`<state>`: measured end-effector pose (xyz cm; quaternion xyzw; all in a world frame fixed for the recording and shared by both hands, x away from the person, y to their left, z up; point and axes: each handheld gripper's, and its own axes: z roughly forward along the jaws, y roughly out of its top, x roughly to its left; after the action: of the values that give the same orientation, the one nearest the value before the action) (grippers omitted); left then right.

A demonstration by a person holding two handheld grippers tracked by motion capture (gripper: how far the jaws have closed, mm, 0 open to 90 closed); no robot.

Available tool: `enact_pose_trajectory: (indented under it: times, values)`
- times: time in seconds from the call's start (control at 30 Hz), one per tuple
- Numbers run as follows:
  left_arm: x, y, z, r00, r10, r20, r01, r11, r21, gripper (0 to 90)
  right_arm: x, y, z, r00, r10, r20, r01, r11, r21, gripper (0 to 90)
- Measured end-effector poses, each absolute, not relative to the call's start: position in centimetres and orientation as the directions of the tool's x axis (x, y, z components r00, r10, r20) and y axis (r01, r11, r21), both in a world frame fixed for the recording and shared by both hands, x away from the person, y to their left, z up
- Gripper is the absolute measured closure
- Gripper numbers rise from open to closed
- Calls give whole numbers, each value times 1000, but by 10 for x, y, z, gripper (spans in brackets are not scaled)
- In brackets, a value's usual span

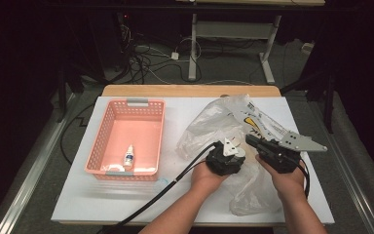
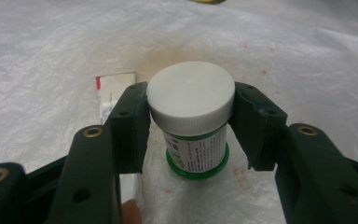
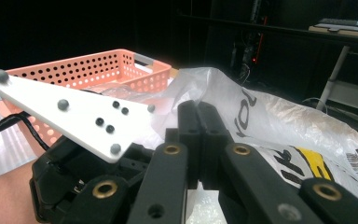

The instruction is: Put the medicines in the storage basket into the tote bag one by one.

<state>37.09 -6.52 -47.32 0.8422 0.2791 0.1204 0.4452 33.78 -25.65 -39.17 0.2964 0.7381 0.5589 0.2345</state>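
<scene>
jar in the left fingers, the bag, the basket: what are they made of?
Jar: apparently plastic, with a matte white ribbed screw cap, printed paper label and green base.
Bag: thin translucent plastic film, crinkled and glossy, with print.
Basket: pink moulded plastic, judging by its perforated walls and smooth rim.

A small jar (image 2: 193,123) is standing upright inside the plastic bag (image 1: 233,122), resting on the bag's crinkled white film. It is wearing a wide white screw cap with a ribbed rim, and below the cap a white printed label is wrapping its body, with green showing round the base. Its cap is sitting squarely between two black pads, which are touching it on either side. The plastic bag, thin and translucent with black and yellow printing, is lying crumpled over the right half of the desk, spreading from near the far edge down towards the near right corner.
</scene>
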Motion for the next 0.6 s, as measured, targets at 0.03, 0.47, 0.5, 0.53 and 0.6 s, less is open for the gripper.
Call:
enact_pose_trajectory:
  times: [0.03, 0.47, 0.5, 0.53, 0.6]
  values:
    - [371, -65, -474, 814, 579, -52, 367, -443, 818, 479, 338, -256, -392, -714, 700, -12, 178, 198, 964, 900]
    - [363, -51, -467, 822, 559, -106, 402, -439, 804, 311, 337, -256, -393, -719, 695, -10, 181, 201, 963, 900]
    - [361, -49, -467, 824, 555, -116, 407, -437, 802, 301, 336, -256, -393, -718, 696, -9, 183, 201, 962, 900]
    - [359, -47, -466, 826, 550, -124, 411, -436, 801, 291, 336, -256, -393, -718, 696, -10, 183, 202, 962, 900]
    - [356, -42, -466, 826, 546, -142, 419, -425, 802, 264, 336, -255, -392, -716, 698, -11, 181, 201, 963, 900]
